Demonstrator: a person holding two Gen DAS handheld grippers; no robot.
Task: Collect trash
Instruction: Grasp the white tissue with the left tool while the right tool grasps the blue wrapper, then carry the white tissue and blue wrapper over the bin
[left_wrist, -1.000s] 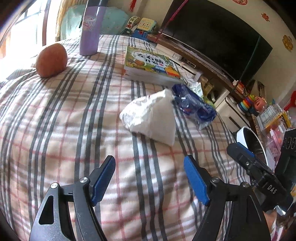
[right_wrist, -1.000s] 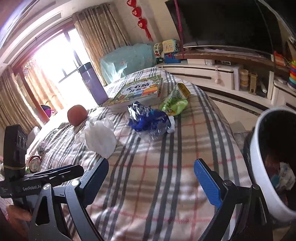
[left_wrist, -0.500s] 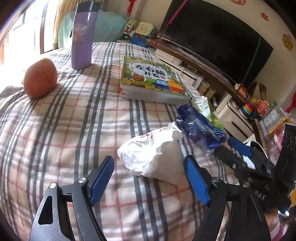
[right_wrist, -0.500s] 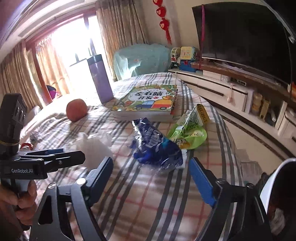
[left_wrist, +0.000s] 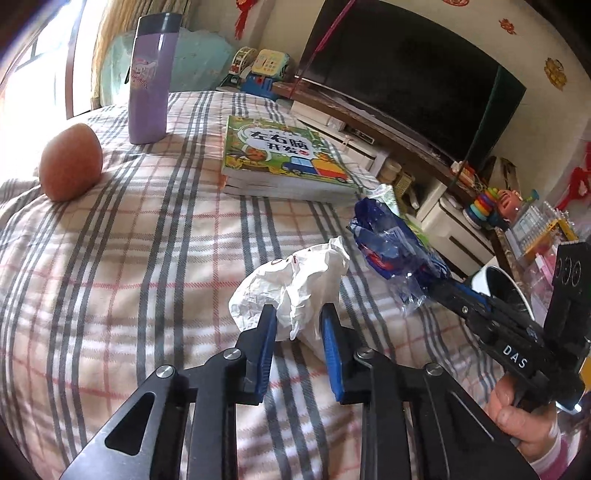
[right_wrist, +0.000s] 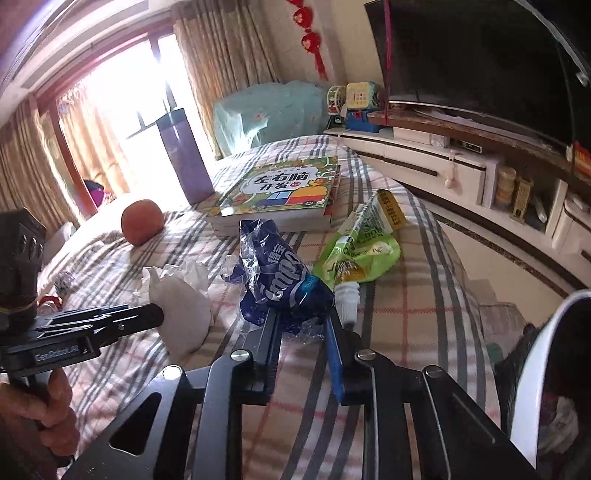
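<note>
Trash lies in a loose row on the plaid blanket (left_wrist: 110, 258) of the bed: a crumpled white paper wad (left_wrist: 295, 284), a blue snack wrapper (right_wrist: 280, 280) and a green drink pouch (right_wrist: 362, 254). In the left wrist view the white paper wad sits at the centre of the frame, right between the blue pads of the left hand-held gripper (left_wrist: 298, 317); its jaws have just been closing and now pinch the near edge of the paper, which bulges up above the fingertips. The blue snack wrapper lies just to the right of the wad in that view, with the right hand-held gripper (right_wrist: 301, 325) reaching in from the lower right, held by a hand (left_wrist: 517, 417) in a pink-striped sleeve.

In the right wrist view the blue snack wrapper is at centre frame, its lower crinkled end (partly clear plastic) caught between that gripper's pads, whose jaws have likewise just been closing and stand narrow on it. The green drink pouch touches the wrapper's right side, its white spout pointing toward the lower part of the frame. A white bin (right_wrist: 535, 369) shows at the lower right edge.

Toward the top of both views rest a picture book (left_wrist: 284, 155), a purple flask (left_wrist: 151, 77) standing upright, and an orange-brown fruit (left_wrist: 70, 162) at the left.
</note>
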